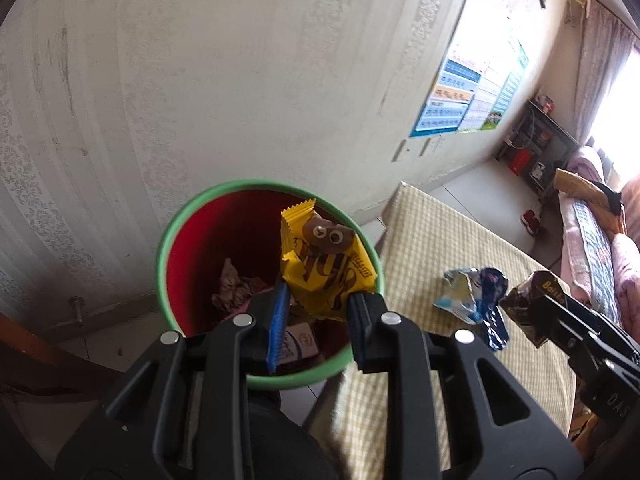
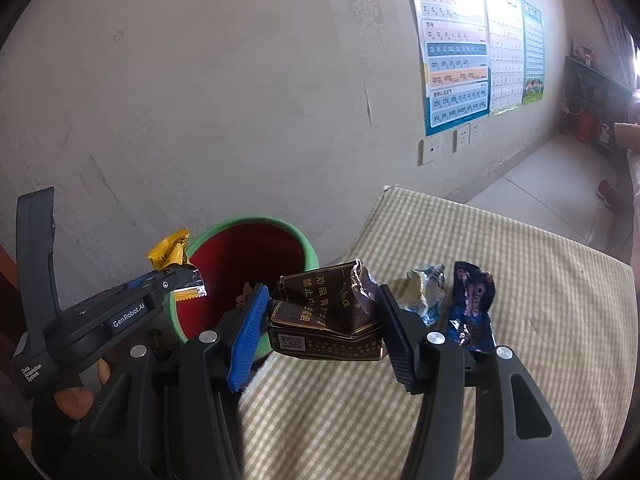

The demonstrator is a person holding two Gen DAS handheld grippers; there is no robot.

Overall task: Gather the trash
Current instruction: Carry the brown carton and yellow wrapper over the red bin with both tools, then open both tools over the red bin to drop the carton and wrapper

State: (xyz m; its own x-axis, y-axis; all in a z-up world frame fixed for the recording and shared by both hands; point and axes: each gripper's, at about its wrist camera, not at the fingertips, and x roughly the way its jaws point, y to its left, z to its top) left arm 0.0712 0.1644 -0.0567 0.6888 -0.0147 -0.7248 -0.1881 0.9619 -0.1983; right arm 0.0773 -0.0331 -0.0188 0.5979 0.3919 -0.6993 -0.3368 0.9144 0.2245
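The left gripper has its jaws nipped tight on a yellow snack wrapper, which stands up from between the pads right over the mouth of the green-rimmed red bin. Down past the jaws, crumpled trash already lies at the bottom of that bin. Over on the other side, the right gripper has its jaws set at a middling width, pads pressed on both ends of a crushed dark brown cigarette pack. The pack hangs between the pads above the edge of the checked tablecloth, with the bin just beyond the left pad. Just past the right pad, two more pieces lie on the cloth: a crumpled pale blue wrapper and, touching it, a dark blue Oreo wrapper.
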